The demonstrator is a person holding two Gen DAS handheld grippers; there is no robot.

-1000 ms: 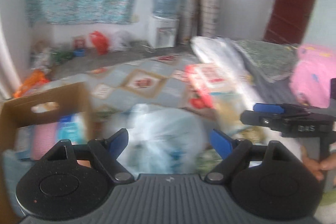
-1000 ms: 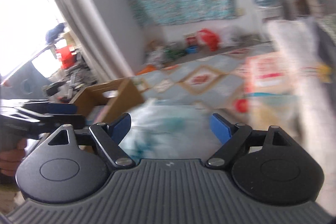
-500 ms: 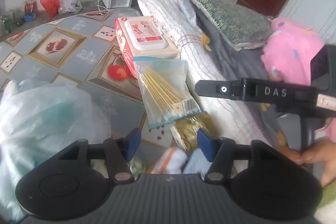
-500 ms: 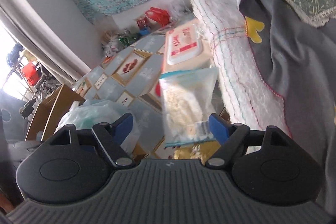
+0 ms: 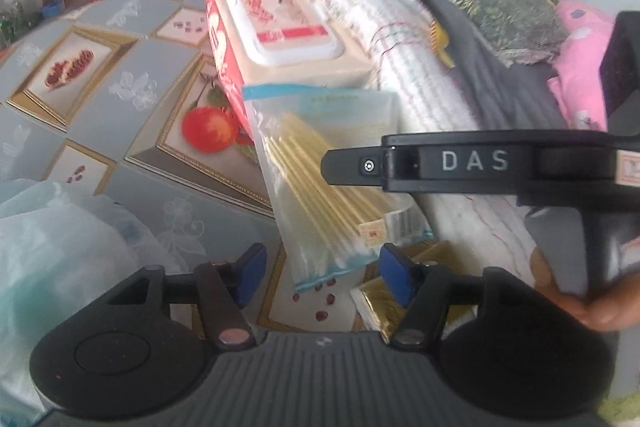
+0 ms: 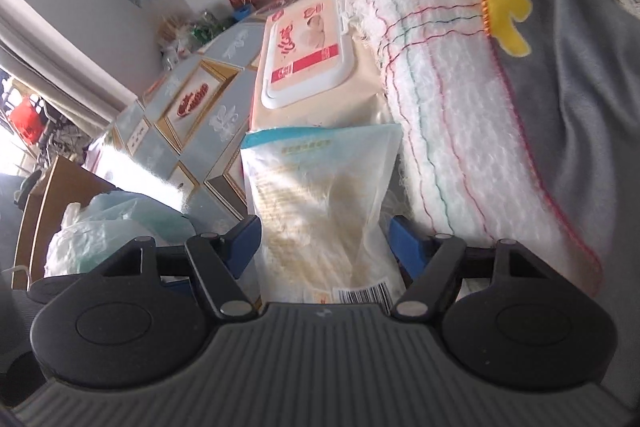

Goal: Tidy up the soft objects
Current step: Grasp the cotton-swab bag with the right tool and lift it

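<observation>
Lying flat on the patterned floor mat (image 5: 132,115), just in front of the wipes pack (image 5: 280,35) and beside the white rolled blanket (image 6: 432,107): the clear bag of cotton swabs (image 6: 320,211). Right gripper (image 6: 325,239) straddling the bag's near end, jaws part open and just been narrowing, pads not visibly pressing yet. Left gripper (image 5: 322,273) part open just short of the bag's lower corner, jaws just widened slightly, nothing clamped. Best pinched across the width, squarely, avoiding slippery film alone. Beyond the bag: white plastic bag (image 5: 52,247), cardboard box (image 6: 52,203), grey bedding (image 6: 580,107).
</observation>
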